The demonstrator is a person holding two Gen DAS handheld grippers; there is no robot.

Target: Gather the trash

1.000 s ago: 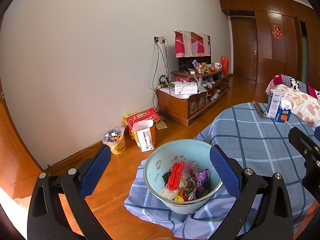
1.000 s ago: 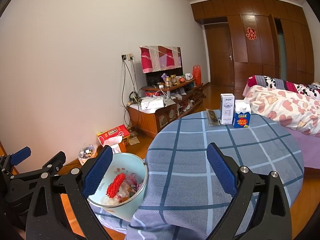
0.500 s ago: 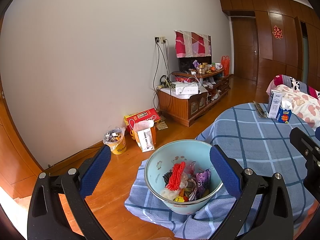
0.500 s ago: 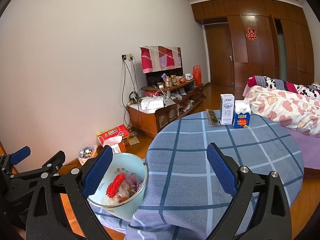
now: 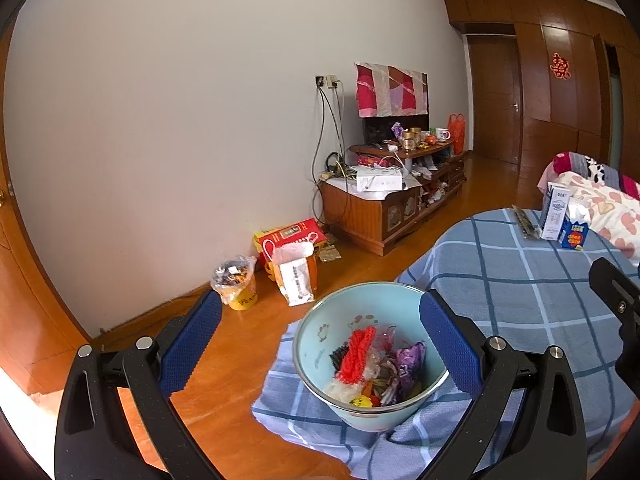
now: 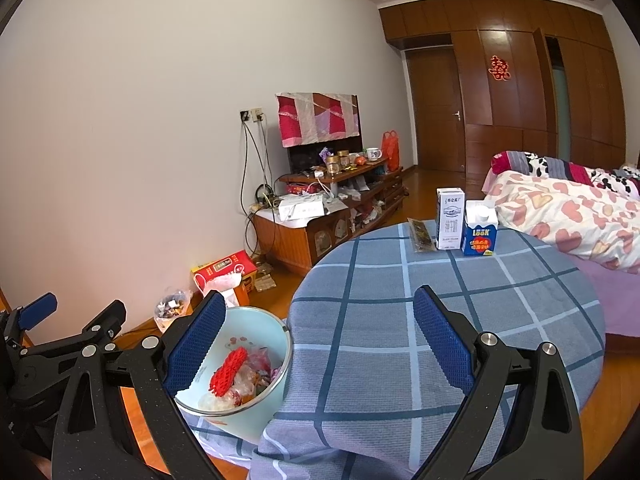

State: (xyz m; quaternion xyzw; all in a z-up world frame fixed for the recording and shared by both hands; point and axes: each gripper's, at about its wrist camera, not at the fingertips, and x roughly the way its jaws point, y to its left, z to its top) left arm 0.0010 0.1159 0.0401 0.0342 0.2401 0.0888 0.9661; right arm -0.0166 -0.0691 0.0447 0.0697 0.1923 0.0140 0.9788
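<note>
While both grippers hang wide open and hold nothing, the trash sits at the far edge of the table [image 6: 400, 320]: a white carton [image 6: 450, 223], a blue carton [image 6: 480, 232] just beside it, and a flat wrapper [image 6: 420, 236] lying to their left. The bin [image 5: 320, 344], pale blue and already part full of scraps, stands on the floor against the table's near edge, on a fold of the hanging cloth, probably so that things can be dropped straight in from the tabletop. The left gripper [image 5: 320, 344] hovers above the bin, its jaws framing the rim. The right gripper [image 6: 316, 340] points across the cloth toward the cartons, well short of them, so a reach forward seems the next move.
</note>
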